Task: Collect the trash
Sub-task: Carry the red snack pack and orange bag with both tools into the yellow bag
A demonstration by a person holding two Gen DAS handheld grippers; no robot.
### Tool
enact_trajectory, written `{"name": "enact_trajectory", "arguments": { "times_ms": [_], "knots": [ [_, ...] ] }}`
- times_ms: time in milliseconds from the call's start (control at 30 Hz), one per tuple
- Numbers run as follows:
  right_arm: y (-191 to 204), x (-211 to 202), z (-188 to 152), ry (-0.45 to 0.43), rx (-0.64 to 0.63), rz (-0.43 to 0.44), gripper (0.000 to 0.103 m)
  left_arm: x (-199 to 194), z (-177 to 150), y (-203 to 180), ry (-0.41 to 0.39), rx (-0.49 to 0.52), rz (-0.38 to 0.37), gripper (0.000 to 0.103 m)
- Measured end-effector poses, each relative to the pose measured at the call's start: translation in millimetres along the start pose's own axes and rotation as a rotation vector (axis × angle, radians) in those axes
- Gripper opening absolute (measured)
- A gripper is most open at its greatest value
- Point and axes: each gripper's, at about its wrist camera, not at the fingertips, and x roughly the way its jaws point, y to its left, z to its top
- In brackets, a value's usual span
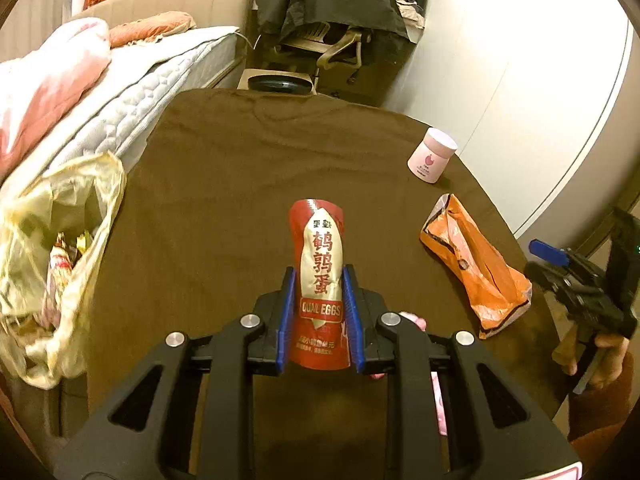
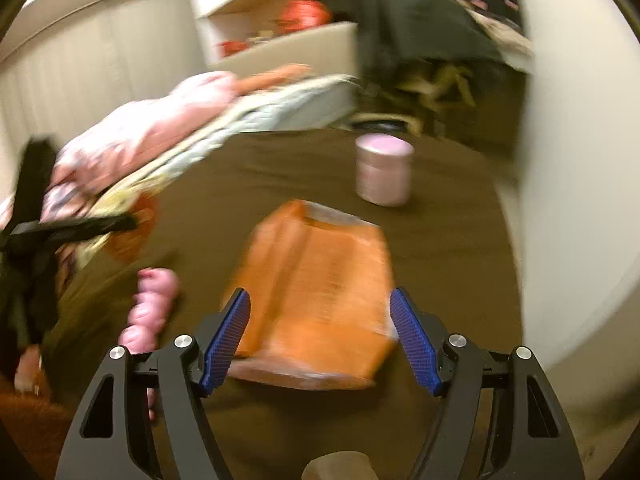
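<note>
Gripping red "QUAIL EGGS" pouch (image 1: 320, 280), left tongs (image 1: 319, 280); right tongs (image 2: 320, 304) agape around orange wrapper (image 2: 316, 296).

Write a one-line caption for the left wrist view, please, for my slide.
Left tongs shut on a red pouch above the brown table, trash bag at left, orange wrapper at right.

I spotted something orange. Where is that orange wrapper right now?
The orange wrapper lies flat on the brown tablecloth, right of the red pouch and nearer than the pink jar. In the right view it sits between the right gripper's open jaws.
</note>
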Motion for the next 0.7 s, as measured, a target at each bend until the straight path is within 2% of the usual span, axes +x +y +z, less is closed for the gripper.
{"name": "enact_trajectory", "arguments": {
  "times_ms": [100,167,333,367,500,533,567,600,633,700],
  "knots": [
    [-23,19,-7,0.055,0.148,0.082,0.068,0,-7,1,0.008,-0.011,0.005,0.022],
    [-20,28,-11,0.083,0.172,0.114,0.068,-1,-10,4,0.010,-0.020,0.013,0.022],
    [17,47,-14,0.129,0.052,0.085,0.069,-5,-16,15,0.012,-0.066,0.026,0.022],
    [27,50,-14,0.120,0.011,0.053,0.068,-5,-16,16,0.011,-0.069,0.026,0.022],
    [45,53,-15,0.138,-0.074,0.043,0.068,-10,-21,19,0.005,-0.080,0.031,0.022],
    [50,53,-17,0.144,-0.103,0.039,0.066,-12,-22,20,0.003,-0.083,0.032,0.022],
    [55,51,-18,0.147,-0.132,0.041,0.056,-13,-24,20,0.002,-0.087,0.032,0.022],
    [57,50,-19,0.149,-0.146,0.044,0.044,-16,-26,22,-0.001,-0.093,0.032,0.022],
    [59,48,-20,0.156,-0.157,0.045,0.021,-17,-28,23,-0.004,-0.096,0.031,0.022],
    [65,43,-20,0.152,-0.191,0.068,0.019,-23,-31,25,-0.013,-0.103,0.030,0.022]
  ]
}}
